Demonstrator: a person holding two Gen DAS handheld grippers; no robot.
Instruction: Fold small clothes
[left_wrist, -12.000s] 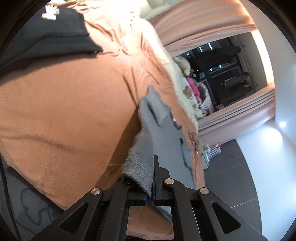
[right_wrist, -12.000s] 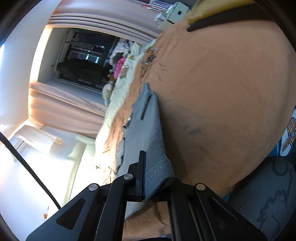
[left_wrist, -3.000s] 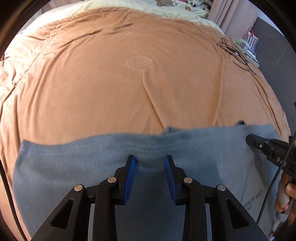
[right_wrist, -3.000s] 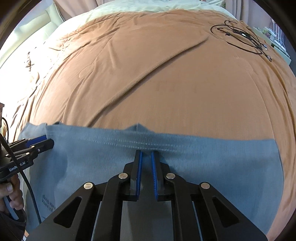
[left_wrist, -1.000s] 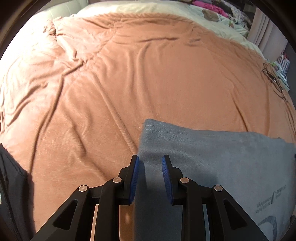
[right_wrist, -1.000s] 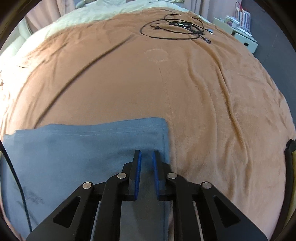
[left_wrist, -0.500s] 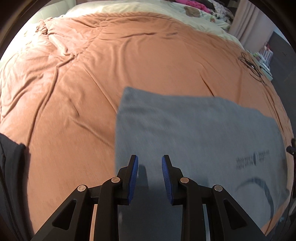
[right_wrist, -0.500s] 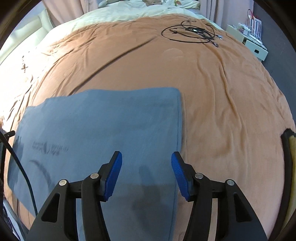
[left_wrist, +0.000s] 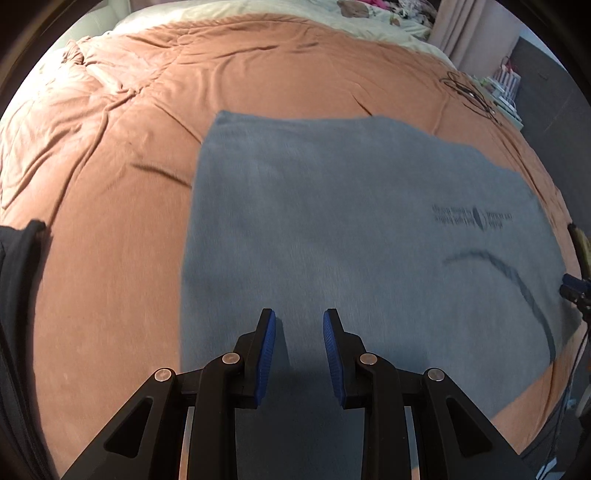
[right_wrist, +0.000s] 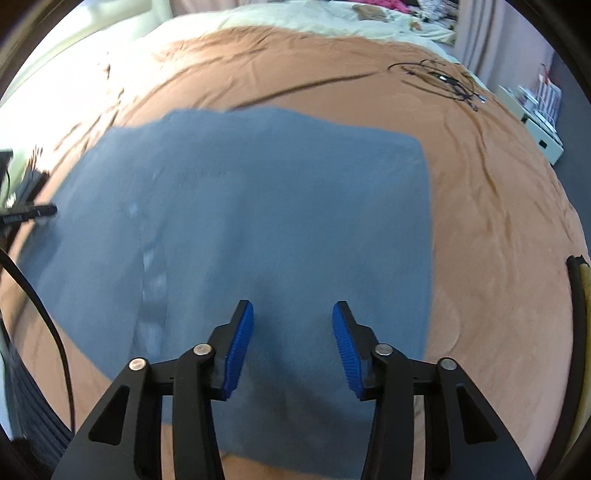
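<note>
— What are the jaws doing? 
— Left gripper hangs with jaws spread a little and nothing between them; right gripper has jaws parted wider and closing, also empty. Both hover over the near part of the grey-blue garment.

— Where is it? 
— Spread flat as a rectangle on the bed's brown blanket, dark print toward its right end in the left view.

— How will it handle? 
— Soft, light and limp, by the look of it; likely to sag and drag unless pinched at the corners or along an edge.

— Anything in the way? 
— Little. A black cable tangle lies well apart at the far right, dark clothing at the left edge, a yellow-and-black item at the right edge.
</note>
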